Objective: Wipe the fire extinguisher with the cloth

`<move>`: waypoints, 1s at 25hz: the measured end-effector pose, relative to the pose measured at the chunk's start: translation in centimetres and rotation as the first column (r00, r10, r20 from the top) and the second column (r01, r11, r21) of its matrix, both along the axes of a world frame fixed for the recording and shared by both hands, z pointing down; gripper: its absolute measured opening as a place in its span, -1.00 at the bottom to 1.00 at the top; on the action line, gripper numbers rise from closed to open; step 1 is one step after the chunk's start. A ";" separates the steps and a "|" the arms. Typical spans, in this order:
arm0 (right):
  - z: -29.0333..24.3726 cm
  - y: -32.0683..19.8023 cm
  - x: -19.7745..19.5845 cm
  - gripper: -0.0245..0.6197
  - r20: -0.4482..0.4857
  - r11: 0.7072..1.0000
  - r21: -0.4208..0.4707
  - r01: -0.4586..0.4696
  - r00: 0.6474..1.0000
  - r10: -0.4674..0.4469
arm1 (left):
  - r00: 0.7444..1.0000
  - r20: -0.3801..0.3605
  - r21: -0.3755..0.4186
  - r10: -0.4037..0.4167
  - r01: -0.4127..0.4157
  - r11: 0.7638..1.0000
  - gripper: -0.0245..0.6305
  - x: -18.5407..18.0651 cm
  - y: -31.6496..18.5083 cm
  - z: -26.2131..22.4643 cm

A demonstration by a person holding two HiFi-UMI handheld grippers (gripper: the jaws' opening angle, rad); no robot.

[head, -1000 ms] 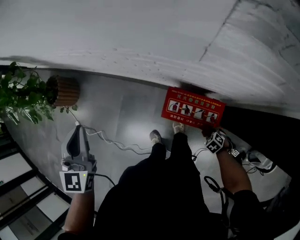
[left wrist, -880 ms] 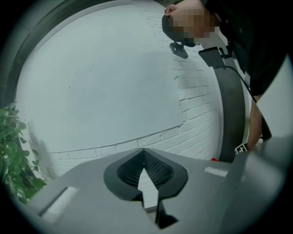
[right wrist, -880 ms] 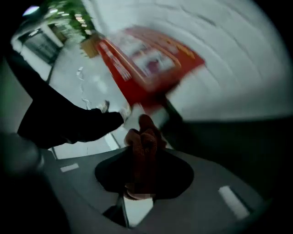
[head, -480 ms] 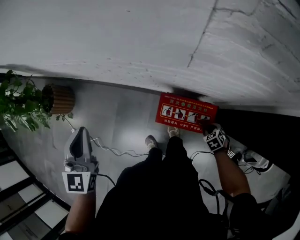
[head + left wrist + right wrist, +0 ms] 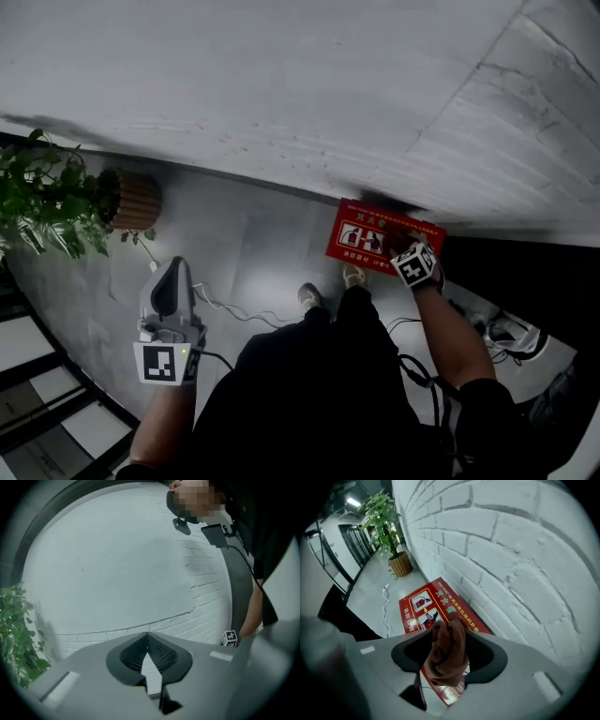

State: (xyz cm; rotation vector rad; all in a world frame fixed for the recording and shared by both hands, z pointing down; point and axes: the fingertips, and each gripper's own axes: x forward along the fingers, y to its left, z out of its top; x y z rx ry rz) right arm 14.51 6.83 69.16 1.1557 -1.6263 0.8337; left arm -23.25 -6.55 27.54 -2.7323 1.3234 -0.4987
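White-painted brick wall (image 5: 281, 84) fills the upper half of the head view, w/ pale grey floor (image 5: 253, 234) below it. A person in dark clothes (image 5: 309, 403) stands facing the wall, light shoes (image 5: 310, 296) on the floor close to its base.

Far left is a leafy green potted plant (image 5: 42, 192) in a slatted brown planter (image 5: 136, 199), near the wall base.

The fire extinguisher box (image 5: 361, 239) is red & lies on the floor against the wall base, just right of the shoes. Its top carries a header row of pale Chinese characters, too skewed to read for sure, plus smaller text rows I can't make out. Yellow-framed pictogram panels on it show a red extinguisher. The extinguisher itself can't be seen, only this box.

The L gripper (image 5: 174, 265) is held out on the left above the floor, well apart from the box & aimed at the wall. Its jaws are closed tip to tip w/ nothing btwn them, and its marker cube faces the head camera.

The R gripper (image 5: 449, 631) points steeply down over the right part of the box. Its jaws are opening, w/ the cloth (image 5: 446, 660), brown & bunched, btwn them, both pads against it. The cloth hangs over the red top; can't tell if it touches.

A thin white cable (image 5: 234, 307) snakes over the floor from the planter side toward the shoes.
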 end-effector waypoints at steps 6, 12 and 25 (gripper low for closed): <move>-16.7 -0.3 2.8 -0.69 0.073 0.855 0.475 -0.207 0.978 0.196 | 0.959 -0.156 -0.017 0.238 -0.244 0.970 -0.93 8.8 -1.4 0.7; -35.4 0.8 7.8 -0.91 0.226 0.416 0.805 -0.423 0.867 0.443 | 0.834 -0.272 0.185 0.480 -0.444 0.877 -0.93 21.5 -1.4 -3.8; -28.7 5.8 6.6 -0.92 0.237 0.457 0.732 -0.505 0.818 0.525 | 0.776 -0.168 0.078 0.608 -0.604 0.793 -0.93 26.7 4.3 1.9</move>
